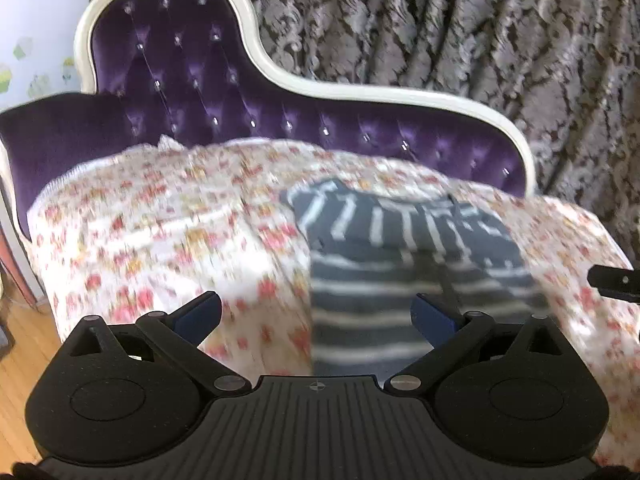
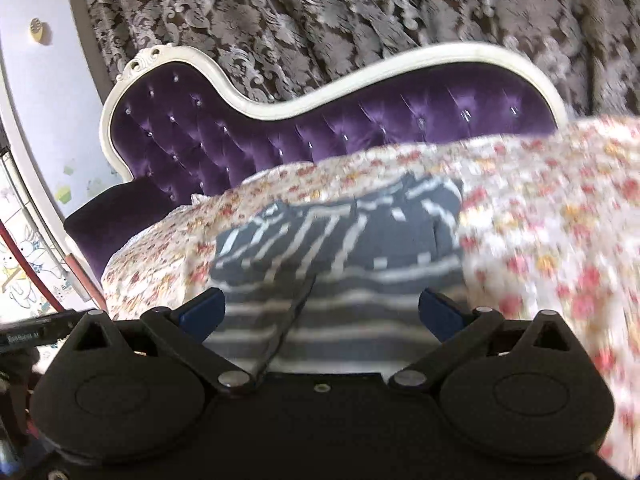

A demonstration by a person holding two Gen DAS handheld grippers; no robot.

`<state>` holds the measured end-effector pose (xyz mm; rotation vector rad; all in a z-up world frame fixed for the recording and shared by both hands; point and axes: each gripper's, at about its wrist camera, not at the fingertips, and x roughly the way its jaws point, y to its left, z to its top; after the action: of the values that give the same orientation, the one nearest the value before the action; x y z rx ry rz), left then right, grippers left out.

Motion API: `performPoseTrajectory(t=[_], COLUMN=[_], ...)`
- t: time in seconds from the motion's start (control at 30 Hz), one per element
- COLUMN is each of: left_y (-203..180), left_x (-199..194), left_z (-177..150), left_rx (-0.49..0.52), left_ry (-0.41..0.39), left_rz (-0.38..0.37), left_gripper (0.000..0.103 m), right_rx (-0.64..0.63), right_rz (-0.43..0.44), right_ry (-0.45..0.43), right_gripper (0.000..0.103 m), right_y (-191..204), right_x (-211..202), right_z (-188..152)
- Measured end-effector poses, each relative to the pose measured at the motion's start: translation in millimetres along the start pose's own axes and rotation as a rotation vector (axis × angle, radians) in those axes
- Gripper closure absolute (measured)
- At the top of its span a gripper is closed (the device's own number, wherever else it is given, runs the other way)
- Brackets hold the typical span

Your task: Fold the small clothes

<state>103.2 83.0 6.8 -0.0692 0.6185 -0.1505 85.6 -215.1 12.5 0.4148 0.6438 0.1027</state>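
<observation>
Patterned curtains (image 1: 480, 40) are seen hanging behind one purple tufted sofa (image 1: 192, 80), whose seat is covered by one floral sheet (image 1: 160, 220). One grey striped garment (image 1: 400, 248) is laid on the sheet in front of the sofa's backrest, its upper part folded over. Two grippers are counted. The left gripper (image 1: 316, 312) is held low at the garment's near left edge, jaws spread and empty. The right gripper (image 2: 322, 308) is positioned over the garment's near portion, likewise released.
</observation>
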Motion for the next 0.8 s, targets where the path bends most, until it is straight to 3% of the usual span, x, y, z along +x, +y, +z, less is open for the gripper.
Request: performPoseTrajectory(t=[0.33,0.47,0.8], left_y=[-14,-18,-23], left_x=[-4,-3,5], left_z=[-56,-69,-79], left_rx=[-0.037,-0.031,-0.006], left_ry=[0.117,0.143,0.174], left_rz=[-0.054,-0.054,-0.039], left_gripper=[0.000,0.000,0.000], right_rx=[0.078,0.092,0.078], right_rz=[-0.036,-0.089,-0.142], right_ry=[0.101,0.141,0.169], right_gripper=[0.000,0.000,0.000], right_y=[-10,-14,-21], right_x=[-23,-22,-12], right_z=[-50,-66,-70])
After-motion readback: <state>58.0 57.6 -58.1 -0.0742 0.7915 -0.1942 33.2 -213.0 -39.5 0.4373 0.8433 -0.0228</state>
